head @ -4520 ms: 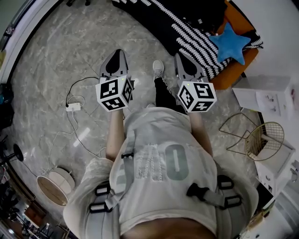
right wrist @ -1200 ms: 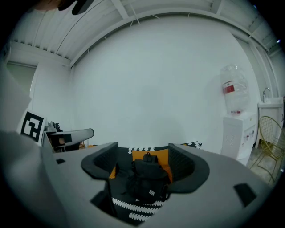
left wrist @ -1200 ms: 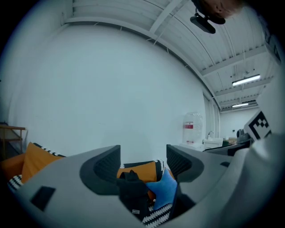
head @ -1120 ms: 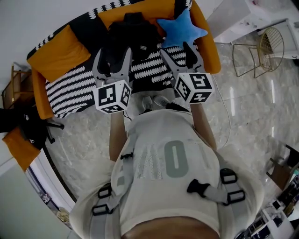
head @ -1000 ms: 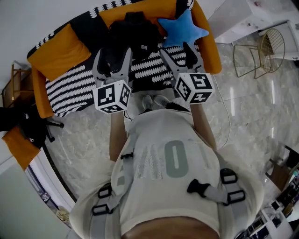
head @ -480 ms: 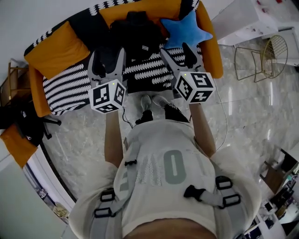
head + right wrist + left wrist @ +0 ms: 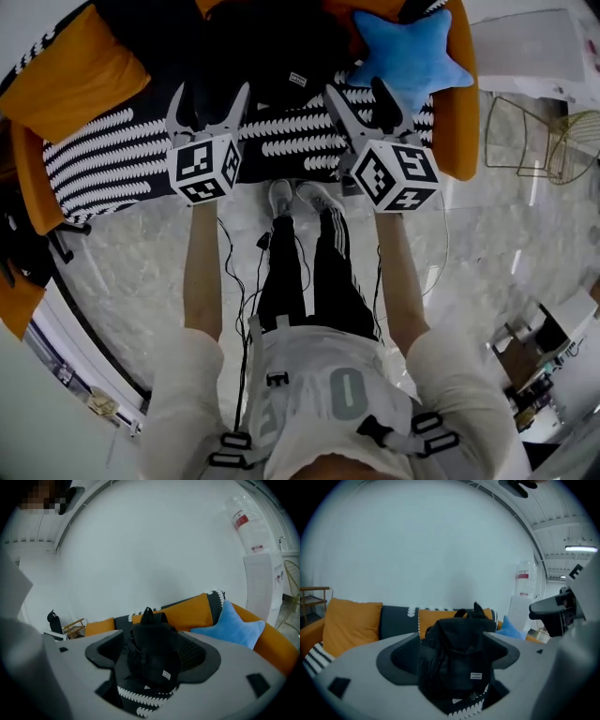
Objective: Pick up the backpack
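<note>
Backpack [image 7: 272,56]: black, upright on the striped throw [image 7: 103,159] of an orange sofa [image 7: 56,75], against the backrest, just left of a blue star cushion [image 7: 412,52]. Left gripper [image 7: 208,98]: jaws wide and opening, backpack framed in the gap ahead, pads not on it. Right gripper [image 7: 356,94]: jaws apart, likewise aimed at the backpack, gripping nothing.
</note>
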`<state>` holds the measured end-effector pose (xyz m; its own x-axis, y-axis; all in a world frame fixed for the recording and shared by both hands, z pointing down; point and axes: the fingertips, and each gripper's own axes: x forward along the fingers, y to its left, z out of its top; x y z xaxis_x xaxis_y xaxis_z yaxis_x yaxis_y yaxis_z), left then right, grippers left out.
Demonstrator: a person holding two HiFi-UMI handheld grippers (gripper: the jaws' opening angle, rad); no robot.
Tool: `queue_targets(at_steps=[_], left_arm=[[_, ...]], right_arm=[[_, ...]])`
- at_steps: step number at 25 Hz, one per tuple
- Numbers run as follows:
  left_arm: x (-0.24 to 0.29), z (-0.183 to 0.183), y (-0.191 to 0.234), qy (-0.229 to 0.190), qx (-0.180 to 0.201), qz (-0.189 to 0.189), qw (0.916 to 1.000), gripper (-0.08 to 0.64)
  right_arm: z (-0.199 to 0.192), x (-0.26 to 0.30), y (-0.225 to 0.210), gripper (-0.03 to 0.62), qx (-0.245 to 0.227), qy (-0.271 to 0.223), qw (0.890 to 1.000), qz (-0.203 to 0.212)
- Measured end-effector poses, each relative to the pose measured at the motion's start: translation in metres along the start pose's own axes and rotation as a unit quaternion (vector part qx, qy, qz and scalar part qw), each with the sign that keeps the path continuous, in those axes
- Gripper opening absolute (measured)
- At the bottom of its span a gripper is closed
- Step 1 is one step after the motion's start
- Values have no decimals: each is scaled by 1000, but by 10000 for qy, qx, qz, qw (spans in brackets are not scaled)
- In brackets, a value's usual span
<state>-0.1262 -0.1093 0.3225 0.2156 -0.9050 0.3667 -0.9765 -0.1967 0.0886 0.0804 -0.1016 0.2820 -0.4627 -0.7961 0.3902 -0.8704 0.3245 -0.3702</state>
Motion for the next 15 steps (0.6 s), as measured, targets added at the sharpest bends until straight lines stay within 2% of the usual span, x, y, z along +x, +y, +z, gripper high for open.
queue_targets(at_steps=[8, 13, 15], left_arm=[[91, -140, 69, 683, -157, 218, 9973, 416], [128, -194, 88, 920, -241, 248, 9952, 439], [138, -216, 90, 1036, -403, 267, 9934, 443]], right_arm=[[-122, 101, -65, 351, 91, 545, 9980, -290], [-175, 145, -101, 347, 152, 903, 9947, -465], [-195, 152, -114, 341, 212, 1045, 9929, -535]])
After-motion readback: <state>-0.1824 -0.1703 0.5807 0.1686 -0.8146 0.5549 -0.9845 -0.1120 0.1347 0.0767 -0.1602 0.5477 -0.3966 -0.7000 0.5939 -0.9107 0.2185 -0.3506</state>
